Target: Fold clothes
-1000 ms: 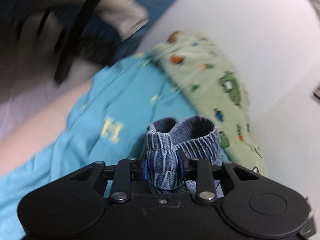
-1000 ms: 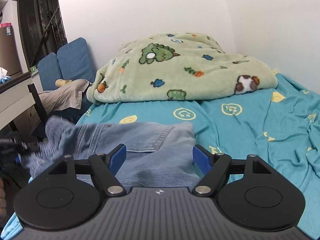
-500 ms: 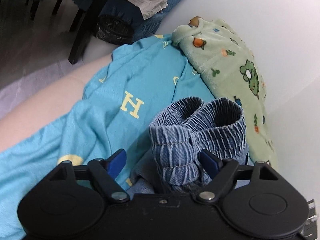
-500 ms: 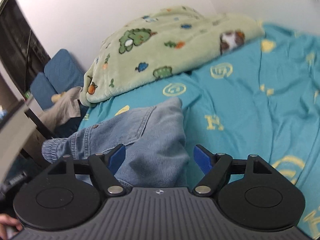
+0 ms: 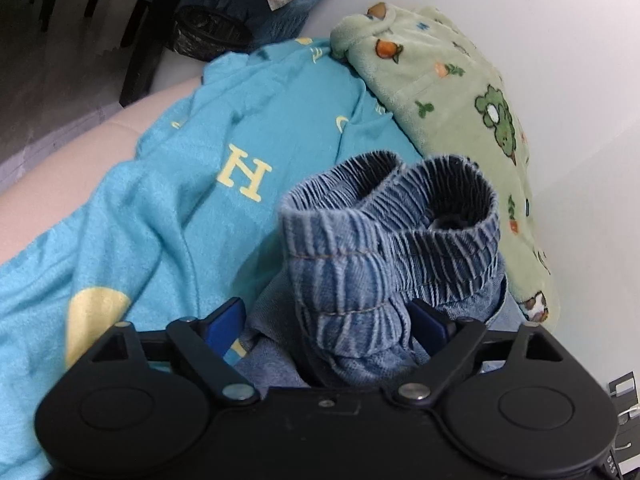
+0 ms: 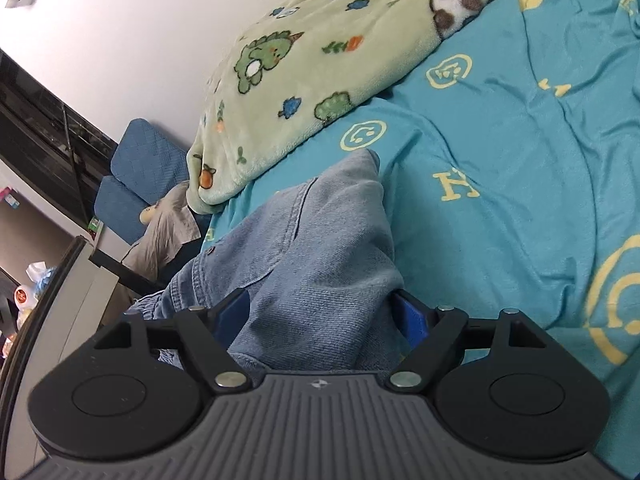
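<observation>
Left tongs [image 5: 334, 316] spread wide around the denim garment's [image 5: 384, 240] ribbed elastic band, nothing pinched. Right tongs [image 6: 322, 314] gape too, denim bunched between them on the teal bed sheet [image 6: 520, 168], green blanket [image 6: 320, 60] far behind.

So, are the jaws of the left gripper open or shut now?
Open. The left gripper has its blue pads spread wide, and the elastic denim cuffs stand loose between them, not pinched.
</observation>
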The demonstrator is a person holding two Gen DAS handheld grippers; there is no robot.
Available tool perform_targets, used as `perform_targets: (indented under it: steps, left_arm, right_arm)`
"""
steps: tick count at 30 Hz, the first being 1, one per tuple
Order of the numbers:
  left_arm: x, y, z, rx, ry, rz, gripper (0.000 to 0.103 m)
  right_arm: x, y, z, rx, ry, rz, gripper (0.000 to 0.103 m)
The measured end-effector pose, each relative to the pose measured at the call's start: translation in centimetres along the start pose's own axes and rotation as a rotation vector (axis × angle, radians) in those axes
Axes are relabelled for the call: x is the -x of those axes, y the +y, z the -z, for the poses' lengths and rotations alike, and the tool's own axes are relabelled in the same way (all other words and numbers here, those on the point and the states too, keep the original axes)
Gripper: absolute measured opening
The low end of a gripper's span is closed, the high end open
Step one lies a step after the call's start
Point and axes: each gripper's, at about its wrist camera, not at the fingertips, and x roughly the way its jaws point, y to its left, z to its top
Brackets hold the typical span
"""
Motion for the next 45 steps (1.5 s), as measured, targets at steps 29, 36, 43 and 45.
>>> perform_targets:
  steps: [29,36,43,45]
  left_arm:
    - [-0.7,-0.3,-0.1,0.026,-0.005,0.023,0.053]
    - [1.5,-1.5,-0.2,0.028,-0.048,0.029,0.039]
    - [4.3,-3.4,-0.6,0.034,-0.071,0.077,0.038]
    - [5.4,-4.9,-0.7,0.013,-0.085,0.094,0.038]
  right_arm:
    - [-1.7,0.3,-0.3,0.061,0.004,0.021,0.044]
    - [-0.2,3.8,-0.6,0.172,-0.073,0.02,0.03]
    - [3.0,7.6,-2.6,0.245,-0.149,-0.003,0.027]
    - [4.2,8.4,-3.3,0.26,-0.167,-0.01,0.027]
